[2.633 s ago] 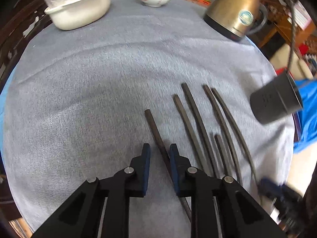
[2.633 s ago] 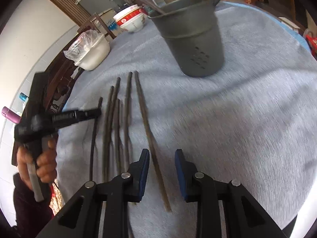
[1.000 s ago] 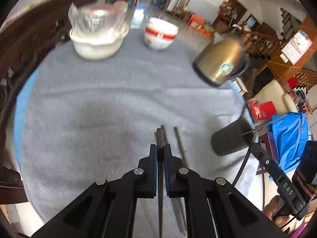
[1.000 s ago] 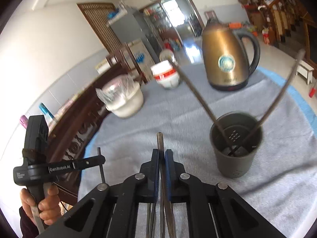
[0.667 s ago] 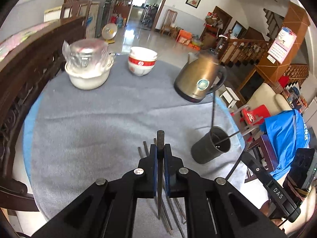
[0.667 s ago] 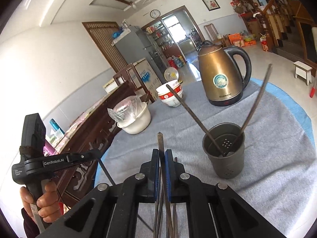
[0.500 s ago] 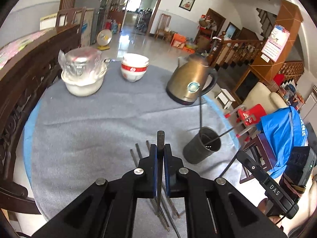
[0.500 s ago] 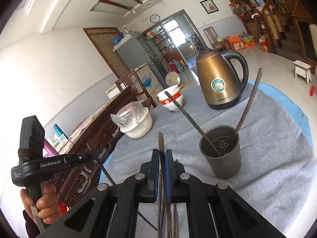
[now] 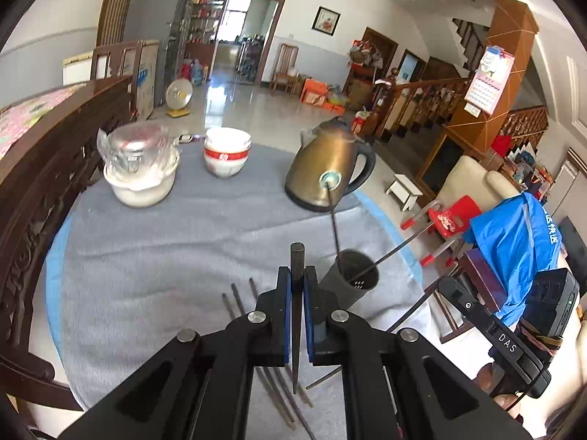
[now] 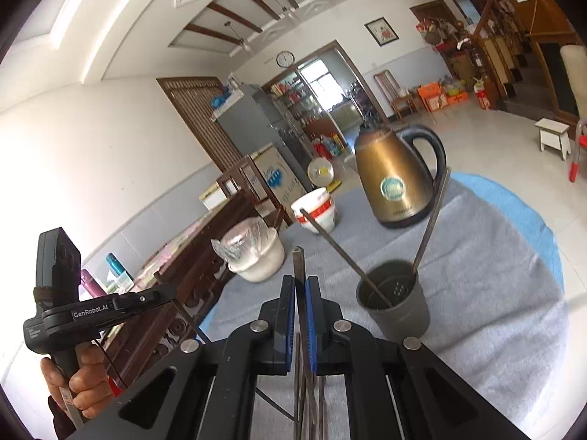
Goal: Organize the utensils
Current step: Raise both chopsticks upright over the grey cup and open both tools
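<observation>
On the grey-clothed table, from the left wrist view, a white bowl under plastic wrap stands far left, a red-banded bowl to its right, then a brass kettle. Nearer, and right of centre, is the dark holder, with two chopsticks already leaning in it. That part of the job looks done. Left of the holder, several loose chopsticks lie on the cloth, partly hidden under the tool; how many remain I cannot tell.

The left tool is closed tight on one dark chopstick, which stands between the blue pads with its blunt end poking out above them and its tip hanging below, clear of the cloth. The holder is just to its right.

The right tool, seen in its own view, is likewise clamped narrow on a chopstick, its end sticking out past the pads. The holder sits to the right of it and a little ahead.

By my reading, both held sticks are lifted and next go into the holder; after that, the loose ones on the cloth are left to gather.
</observation>
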